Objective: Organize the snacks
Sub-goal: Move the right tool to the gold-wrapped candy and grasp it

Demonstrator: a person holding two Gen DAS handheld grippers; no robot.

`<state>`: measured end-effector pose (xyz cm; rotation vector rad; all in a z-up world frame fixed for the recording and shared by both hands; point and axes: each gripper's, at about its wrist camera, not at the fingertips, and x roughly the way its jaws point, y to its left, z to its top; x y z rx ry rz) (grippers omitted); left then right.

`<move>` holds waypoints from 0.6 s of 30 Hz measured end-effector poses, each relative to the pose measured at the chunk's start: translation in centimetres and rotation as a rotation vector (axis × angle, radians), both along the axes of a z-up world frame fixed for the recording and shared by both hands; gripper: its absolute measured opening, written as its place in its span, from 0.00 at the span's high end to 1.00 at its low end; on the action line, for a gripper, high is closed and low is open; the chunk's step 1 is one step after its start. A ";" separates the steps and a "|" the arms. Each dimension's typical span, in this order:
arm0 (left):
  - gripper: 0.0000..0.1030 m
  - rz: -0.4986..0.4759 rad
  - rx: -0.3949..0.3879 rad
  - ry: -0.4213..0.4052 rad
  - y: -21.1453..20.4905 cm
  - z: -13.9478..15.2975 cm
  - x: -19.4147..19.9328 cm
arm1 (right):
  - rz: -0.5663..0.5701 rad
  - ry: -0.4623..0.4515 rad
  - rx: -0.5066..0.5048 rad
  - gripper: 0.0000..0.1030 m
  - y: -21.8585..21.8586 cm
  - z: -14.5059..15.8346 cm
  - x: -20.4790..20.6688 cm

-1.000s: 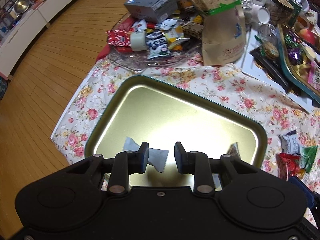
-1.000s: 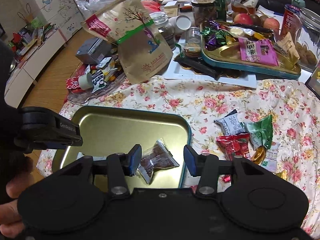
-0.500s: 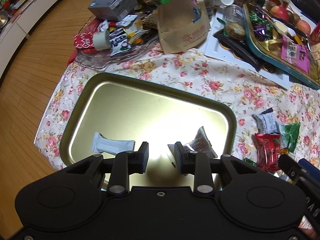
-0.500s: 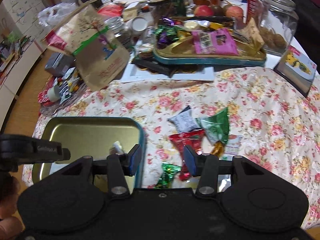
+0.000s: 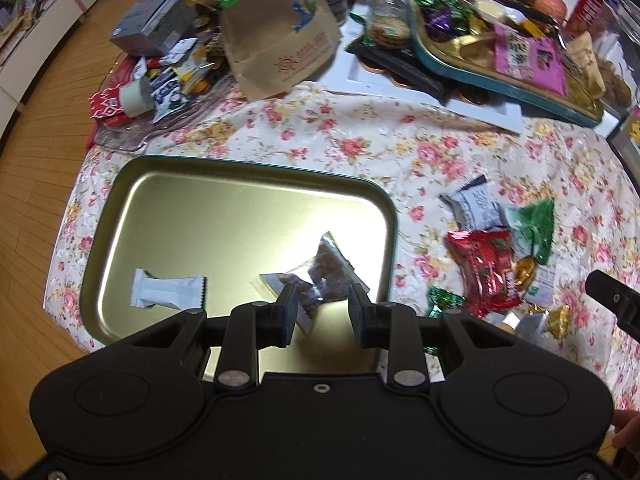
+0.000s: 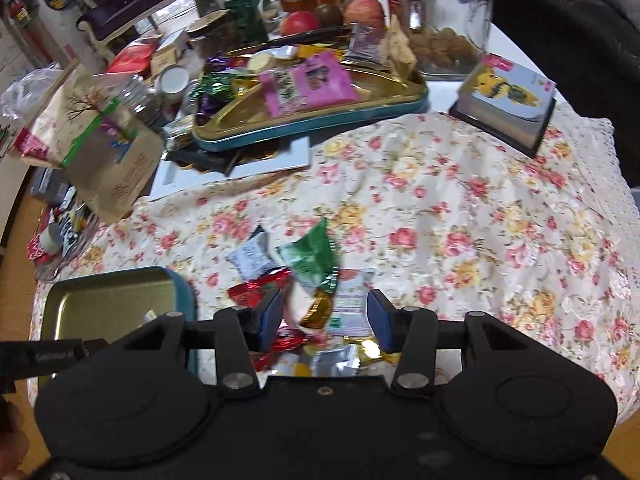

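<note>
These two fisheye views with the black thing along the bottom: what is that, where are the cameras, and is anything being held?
Each black shape is a hand-held two-finger gripper with a camera looking along its fingers. The left gripper hangs open over a gold tray holding a white wrapped snack and a clear packet of brown snack. The right gripper hangs open over loose sweets on the floral tablecloth. Neither holds anything.
</note>
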<state>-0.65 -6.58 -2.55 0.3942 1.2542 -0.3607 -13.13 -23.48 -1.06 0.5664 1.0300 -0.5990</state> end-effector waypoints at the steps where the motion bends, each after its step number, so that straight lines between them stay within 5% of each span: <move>1: 0.62 -0.008 0.000 0.004 -0.2 -0.1 -0.2 | -0.006 0.007 0.000 0.53 -0.3 -0.2 -0.3; 18: 0.62 -0.125 -0.031 0.103 -3.2 -0.9 -3.1 | -0.061 0.133 0.073 0.53 -2.7 -4.9 -2.2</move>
